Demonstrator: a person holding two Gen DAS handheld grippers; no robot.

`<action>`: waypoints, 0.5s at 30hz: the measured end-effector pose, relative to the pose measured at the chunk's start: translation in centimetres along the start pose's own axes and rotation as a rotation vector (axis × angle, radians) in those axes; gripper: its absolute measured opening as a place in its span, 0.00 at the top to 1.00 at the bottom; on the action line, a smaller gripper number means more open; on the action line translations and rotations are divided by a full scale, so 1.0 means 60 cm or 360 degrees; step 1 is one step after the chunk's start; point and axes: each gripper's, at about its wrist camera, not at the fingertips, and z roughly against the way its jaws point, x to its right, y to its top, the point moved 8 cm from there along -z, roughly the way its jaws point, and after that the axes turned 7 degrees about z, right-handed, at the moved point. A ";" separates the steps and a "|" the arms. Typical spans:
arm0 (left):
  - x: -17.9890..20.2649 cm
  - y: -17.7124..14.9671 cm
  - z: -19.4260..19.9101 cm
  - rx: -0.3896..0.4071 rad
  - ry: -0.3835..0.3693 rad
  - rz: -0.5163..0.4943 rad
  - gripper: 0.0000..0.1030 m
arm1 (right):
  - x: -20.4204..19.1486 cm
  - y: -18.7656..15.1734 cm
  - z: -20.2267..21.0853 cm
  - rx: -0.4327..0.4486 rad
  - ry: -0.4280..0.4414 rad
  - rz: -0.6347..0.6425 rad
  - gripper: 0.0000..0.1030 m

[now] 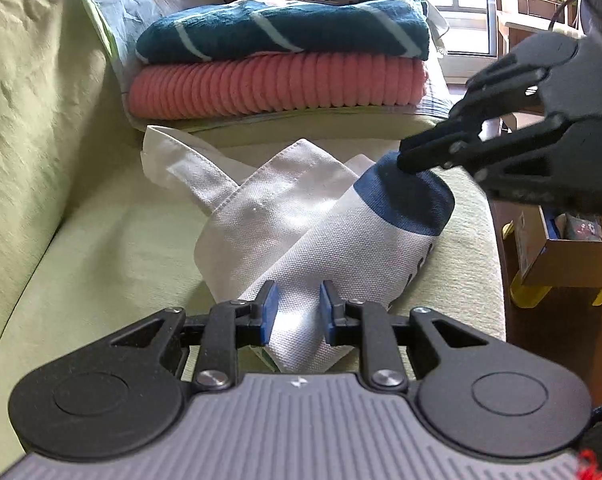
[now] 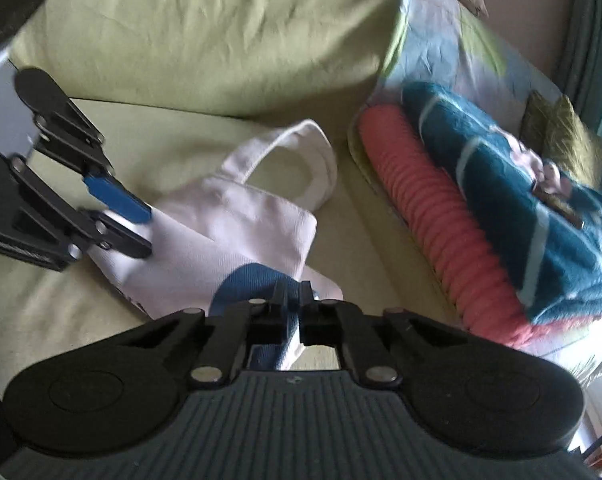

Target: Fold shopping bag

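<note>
From the left wrist camera, the white canvas shopping bag (image 1: 285, 216) lies on the green sofa seat (image 1: 101, 248), right in front of the left tongs (image 1: 297, 312). These tongs are partly open, and a white corner of the bag sits between the two blue pads (image 1: 269, 312). The pads look a little apart from the cloth, so I think they are not squeezing it. Farther ahead and to the right, the right tongs (image 1: 405, 160) pinch the bag's dark blue end and lift it. That is likely so this end can be turned over onto the rest of the bag. Beyond the bag sits a pile of folded towels (image 1: 281, 60), pink under dark blue.

From the right wrist camera, the right tongs (image 2: 295, 300) are squeezed tight on the blue part of the bag (image 2: 245, 280). The white part spreads out in front, with a handle (image 2: 301, 148) lying farther ahead on the seat. To the left, the left tongs (image 2: 141, 228) sit over the bag's edge, one finger above and one below. The towels (image 2: 481, 220) are off to the right.
</note>
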 end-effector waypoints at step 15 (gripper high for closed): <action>-0.003 0.008 -0.008 -0.0024 0.0038 0.0037 0.75 | 0.030 0.005 -0.025 -0.0093 0.0147 -0.0331 0.94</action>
